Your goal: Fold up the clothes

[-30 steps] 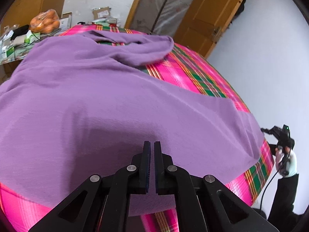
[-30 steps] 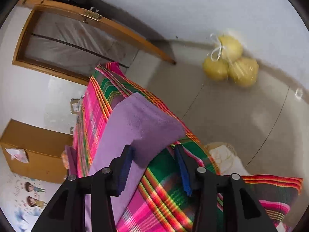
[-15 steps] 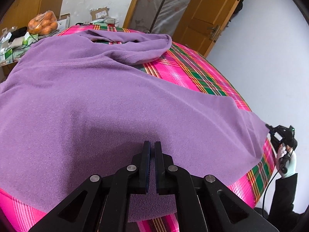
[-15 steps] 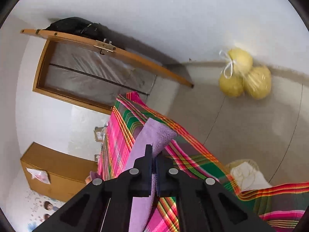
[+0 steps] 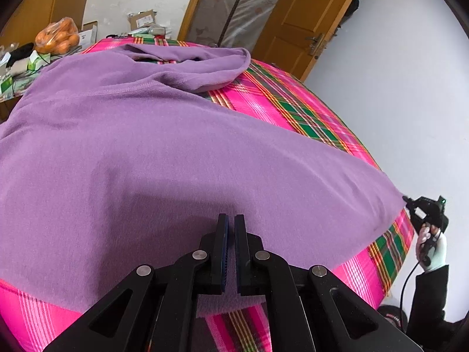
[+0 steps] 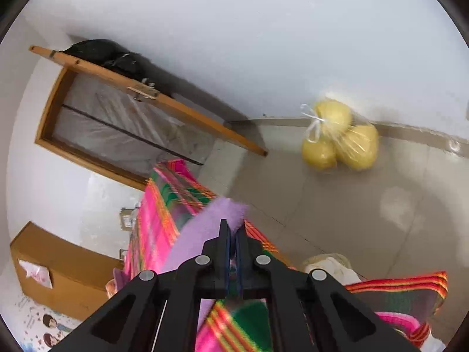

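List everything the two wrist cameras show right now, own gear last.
purple garment: one, spread over the table, both near corners pinched
plaid cloth: one, pink and green, covering the table
bag of oranges: one, orange, far left
bag of yellow fruit: one, on the floor by the wall
wooden door: one, brown, far right
left gripper: black, shut on the hem
right gripper: black, shut on the corner
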